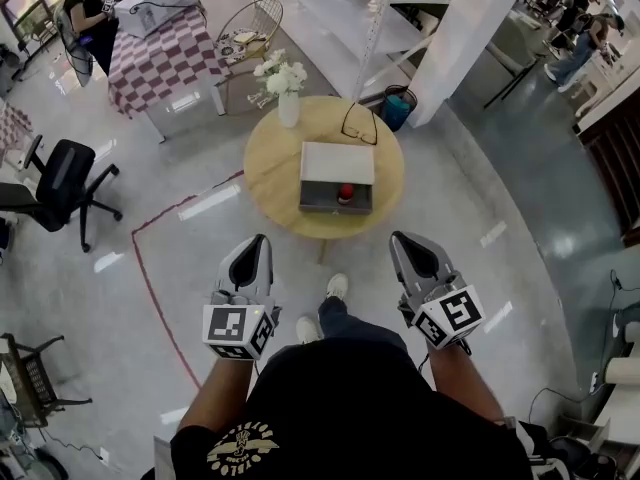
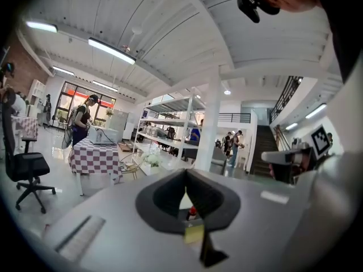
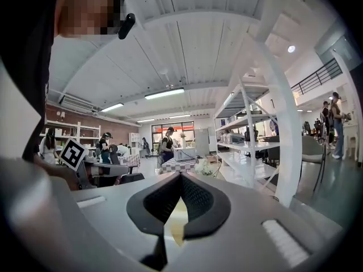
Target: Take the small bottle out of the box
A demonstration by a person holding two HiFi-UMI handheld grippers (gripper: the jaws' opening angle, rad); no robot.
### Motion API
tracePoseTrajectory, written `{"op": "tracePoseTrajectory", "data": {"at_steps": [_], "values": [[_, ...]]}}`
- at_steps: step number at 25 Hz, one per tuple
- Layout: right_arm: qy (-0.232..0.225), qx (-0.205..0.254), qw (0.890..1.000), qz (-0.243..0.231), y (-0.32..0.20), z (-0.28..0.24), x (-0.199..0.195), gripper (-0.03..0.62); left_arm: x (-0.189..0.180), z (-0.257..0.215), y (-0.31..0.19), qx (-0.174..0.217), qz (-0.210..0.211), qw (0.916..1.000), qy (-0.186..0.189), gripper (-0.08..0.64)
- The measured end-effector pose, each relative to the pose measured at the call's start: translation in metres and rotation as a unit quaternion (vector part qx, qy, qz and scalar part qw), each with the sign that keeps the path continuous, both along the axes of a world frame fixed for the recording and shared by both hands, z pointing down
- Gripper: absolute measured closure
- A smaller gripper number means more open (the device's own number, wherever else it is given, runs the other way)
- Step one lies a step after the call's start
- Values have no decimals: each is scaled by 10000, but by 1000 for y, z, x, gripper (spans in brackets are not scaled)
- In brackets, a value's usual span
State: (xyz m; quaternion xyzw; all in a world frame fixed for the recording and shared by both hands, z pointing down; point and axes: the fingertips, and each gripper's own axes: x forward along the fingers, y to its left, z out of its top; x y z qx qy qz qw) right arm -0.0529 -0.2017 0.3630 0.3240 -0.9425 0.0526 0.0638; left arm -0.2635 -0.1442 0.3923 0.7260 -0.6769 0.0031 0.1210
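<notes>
Well, in the head view I have the round wooden table (image 1: 270, 173) ahead of me, beyond both tools. The box (image 1: 337, 163) sits on it near the middle with its open side facing me. The small bottle (image 1: 346, 192), red-capped, stands inside the box at that opening. A pair of glasses (image 1: 360, 126) lies on the table behind the box, and a vase of white flowers (image 1: 286, 90) stands at the far left rim. My left gripper (image 1: 258, 240) and right gripper (image 1: 402, 238) hang side by side over the floor, short of the table and pointing toward it, touching nothing.

In the left gripper view, the jaws are pressed together at their tips with nothing caught between them. Through the small gap lower down I glimpse the red cap and a bit of tabletop, well away. A table with a checked cloth (image 2: 93, 156) stands at left, with a person (image 2: 82, 120) beside it.

In the right gripper view, the jaws are likewise clenched on nothing. Only a pale sliver of tabletop shows in the gap.
</notes>
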Motion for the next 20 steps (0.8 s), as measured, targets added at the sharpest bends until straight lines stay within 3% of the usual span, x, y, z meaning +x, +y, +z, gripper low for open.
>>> {"op": "tracePoseTrajectory", "data": {"at_steps": [7,13,20], "values": [[77,-378,9992,-65,-38,38,1,584,11,37,-41,-465,99,9989,22,560],[11,-557,9984,-120,-91,51,0,584,28,36,-104,-469,296,9984,-78,560],[-68,-373,9990,-242,-158,43,-4,584,32,30,-167,-524,297,9978,-261,560]]}}
